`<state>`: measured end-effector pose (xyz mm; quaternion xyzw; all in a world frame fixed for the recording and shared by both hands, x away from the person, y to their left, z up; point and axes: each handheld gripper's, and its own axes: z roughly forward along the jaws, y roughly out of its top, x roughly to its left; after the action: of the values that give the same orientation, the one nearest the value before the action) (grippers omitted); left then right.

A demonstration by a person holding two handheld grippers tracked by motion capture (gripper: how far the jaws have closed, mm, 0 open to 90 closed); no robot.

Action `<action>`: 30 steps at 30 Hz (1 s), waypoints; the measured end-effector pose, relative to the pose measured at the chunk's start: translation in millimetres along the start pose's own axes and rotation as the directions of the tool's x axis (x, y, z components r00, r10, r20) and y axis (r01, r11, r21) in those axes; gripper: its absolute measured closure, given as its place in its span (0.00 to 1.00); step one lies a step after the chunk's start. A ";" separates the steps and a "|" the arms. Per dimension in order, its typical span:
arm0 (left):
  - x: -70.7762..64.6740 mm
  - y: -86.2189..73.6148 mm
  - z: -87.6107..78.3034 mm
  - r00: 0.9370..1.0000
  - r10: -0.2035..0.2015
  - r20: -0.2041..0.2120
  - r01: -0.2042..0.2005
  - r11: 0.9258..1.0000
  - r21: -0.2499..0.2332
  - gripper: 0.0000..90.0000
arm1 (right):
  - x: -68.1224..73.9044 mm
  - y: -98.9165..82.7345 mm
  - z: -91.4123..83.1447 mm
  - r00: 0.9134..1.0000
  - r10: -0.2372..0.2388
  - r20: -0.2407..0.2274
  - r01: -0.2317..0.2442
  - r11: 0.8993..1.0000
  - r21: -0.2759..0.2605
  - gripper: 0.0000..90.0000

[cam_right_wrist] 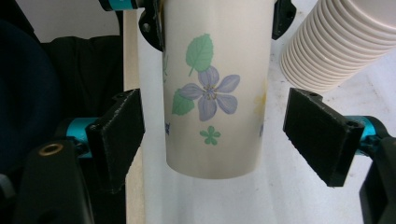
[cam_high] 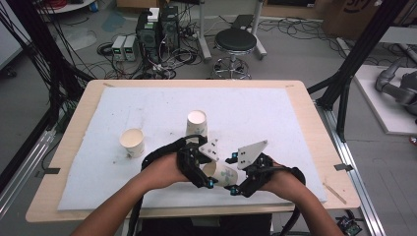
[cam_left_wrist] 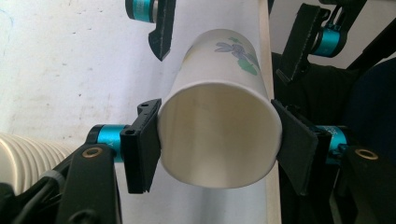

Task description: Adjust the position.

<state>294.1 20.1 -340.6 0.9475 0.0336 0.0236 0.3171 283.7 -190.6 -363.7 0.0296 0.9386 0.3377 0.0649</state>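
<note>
The left gripper (cam_left_wrist: 219, 140) pinches the flowered paper cup (cam_left_wrist: 219, 135) at its rim, held level at the near table edge (cam_high: 305, 105); the right gripper (cam_right_wrist: 212, 140) stands spread around its base, apart; excess squeeze could crush the rim.

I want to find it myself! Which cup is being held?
Look at the near edge of the white mat, between the two hands. The flowered cup lies sideways there, squeezed at its mouth by the left gripper. The other cups stand upright on the mat.
</note>
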 end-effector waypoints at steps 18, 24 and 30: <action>-1.8 1.6 3.3 1.000 -0.009 0.008 0.009 1.000 -0.011 0.41 | 3.0 3.7 14.7 1.000 -0.024 -0.006 0.024 0.998 0.050 0.36; -2.5 2.7 5.6 1.000 -0.008 0.005 0.008 1.000 -0.011 0.41 | 3.0 3.9 15.9 1.000 -0.019 -0.002 0.019 0.998 0.056 0.41; -2.9 2.6 8.5 1.000 -0.015 -0.017 0.014 1.000 -0.025 0.36 | 2.7 3.5 18.1 1.000 -0.008 0.005 0.008 0.997 0.072 0.42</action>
<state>291.9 12.7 -345.9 0.9429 0.0429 0.0299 0.3288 283.6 -176.2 -375.6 0.0292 0.9500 0.3033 0.0677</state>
